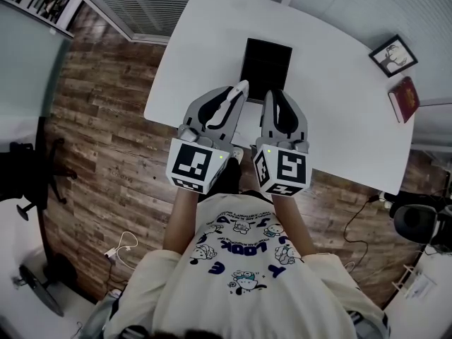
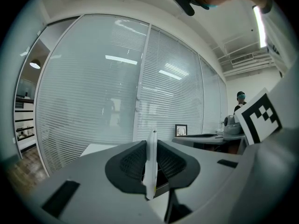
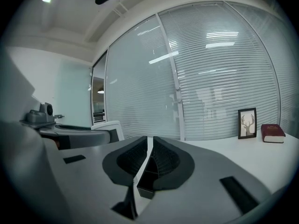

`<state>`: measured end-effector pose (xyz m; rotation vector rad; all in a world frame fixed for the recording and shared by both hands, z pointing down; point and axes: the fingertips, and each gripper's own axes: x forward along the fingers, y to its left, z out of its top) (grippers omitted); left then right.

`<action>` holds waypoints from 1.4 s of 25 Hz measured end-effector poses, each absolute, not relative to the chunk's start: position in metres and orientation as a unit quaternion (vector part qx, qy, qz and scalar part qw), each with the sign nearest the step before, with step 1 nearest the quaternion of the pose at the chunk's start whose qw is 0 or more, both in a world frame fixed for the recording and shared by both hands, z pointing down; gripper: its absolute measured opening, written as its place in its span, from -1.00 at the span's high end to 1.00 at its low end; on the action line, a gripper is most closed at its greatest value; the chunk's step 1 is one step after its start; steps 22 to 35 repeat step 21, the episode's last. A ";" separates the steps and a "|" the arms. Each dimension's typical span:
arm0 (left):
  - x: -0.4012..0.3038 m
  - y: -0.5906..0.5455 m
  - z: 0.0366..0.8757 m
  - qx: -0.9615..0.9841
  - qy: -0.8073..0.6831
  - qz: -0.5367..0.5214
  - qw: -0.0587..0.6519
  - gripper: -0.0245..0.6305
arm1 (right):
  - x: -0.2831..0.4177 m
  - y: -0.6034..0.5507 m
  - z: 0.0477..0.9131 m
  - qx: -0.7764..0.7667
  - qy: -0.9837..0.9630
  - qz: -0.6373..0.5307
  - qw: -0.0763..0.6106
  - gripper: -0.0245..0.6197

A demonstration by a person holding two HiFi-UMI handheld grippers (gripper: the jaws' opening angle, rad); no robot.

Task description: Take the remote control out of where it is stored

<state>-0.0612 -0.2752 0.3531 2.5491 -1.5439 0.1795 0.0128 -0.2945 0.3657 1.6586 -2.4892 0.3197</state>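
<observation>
A thin white remote control (image 1: 241,87) is clamped edge-on in my left gripper (image 1: 233,99), its tip poking past the fingertips above the white table (image 1: 339,83). In the left gripper view the remote (image 2: 151,162) stands upright between the dark pads of the left gripper (image 2: 150,146). Just beyond it lies an open black box (image 1: 266,66). My right gripper (image 1: 272,96) hovers at the box's near edge. Its jaws are shut with nothing between them. The right gripper view looks past the right gripper (image 3: 150,146) to the black box (image 3: 145,178) showing below the pads.
A framed deer picture (image 1: 393,54) and a red book (image 1: 404,99) sit at the table's far right; both also show as the picture (image 3: 247,123) and book (image 3: 273,133). Glass walls with blinds stand behind. A black office chair (image 1: 21,182) is on the wooden floor at left.
</observation>
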 end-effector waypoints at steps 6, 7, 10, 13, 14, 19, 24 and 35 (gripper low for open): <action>-0.063 -0.271 0.354 0.850 -0.517 0.059 0.081 0.70 | 0.012 -0.291 0.365 0.550 -0.826 0.105 0.067 0.75; -0.063 -0.270 0.354 0.850 -0.517 0.060 0.081 0.70 | 0.012 -0.290 0.365 0.550 -0.826 0.105 0.068 0.75; -0.063 -0.268 0.354 0.850 -0.518 0.061 0.080 0.70 | 0.012 -0.288 0.364 0.549 -0.826 0.103 0.069 0.75; -0.062 -0.268 0.353 0.850 -0.517 0.062 0.079 0.70 | 0.011 -0.287 0.363 0.549 -0.827 0.103 0.068 0.75; -0.062 -0.268 0.353 0.850 -0.517 0.062 0.078 0.70 | 0.011 -0.288 0.364 0.549 -0.827 0.103 0.068 0.75; -0.061 -0.268 0.353 0.851 -0.516 0.063 0.077 0.70 | 0.012 -0.288 0.364 0.549 -0.826 0.103 0.068 0.75; -0.060 -0.269 0.353 0.851 -0.516 0.064 0.076 0.70 | 0.012 -0.289 0.364 0.550 -0.826 0.103 0.068 0.75; -0.060 -0.269 0.353 0.851 -0.516 0.064 0.076 0.70 | 0.012 -0.289 0.364 0.550 -0.826 0.103 0.068 0.75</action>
